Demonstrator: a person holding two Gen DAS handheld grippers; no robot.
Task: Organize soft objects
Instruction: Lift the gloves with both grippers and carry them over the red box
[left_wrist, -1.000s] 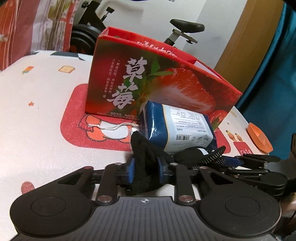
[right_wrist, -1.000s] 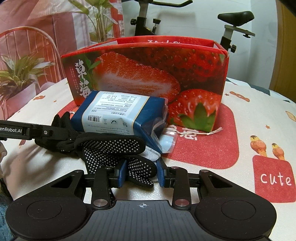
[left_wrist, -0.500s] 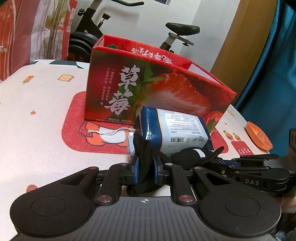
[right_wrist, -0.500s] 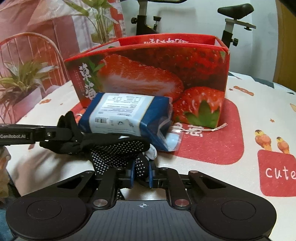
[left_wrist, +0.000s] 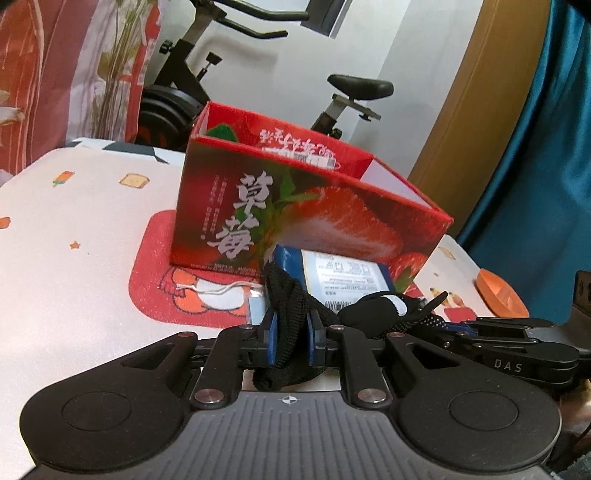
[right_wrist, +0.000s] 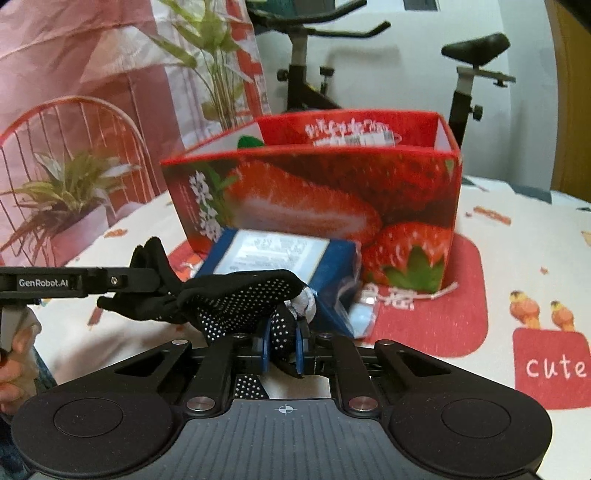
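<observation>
Just before the strawberry box (left_wrist: 295, 210), a black dotted glove (right_wrist: 240, 299) hangs stretched between both tools: left gripper (left_wrist: 290, 341) clenched on its cuff, right gripper (right_wrist: 282, 345) clenched on a finger. Blue labelled packet (right_wrist: 280, 254) touches the box front; bare tablecloth (left_wrist: 74, 258) lies open left of the box. Box reads "草莓", its top open, contents unclear; left tool marked "GenRobot.AI", right tool "DAS".

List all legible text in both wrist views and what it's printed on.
"草莓": front of the strawberry box.
"DAS": side of the right tongs.
"GenRobot.AI": side of the left tongs.
"cute": red patch on the tablecloth.
White script inside the box's back wall: upside down, unreadable.
Small columns beside "草莓": too small.
Label and barcode on the blue packet: too small.
</observation>
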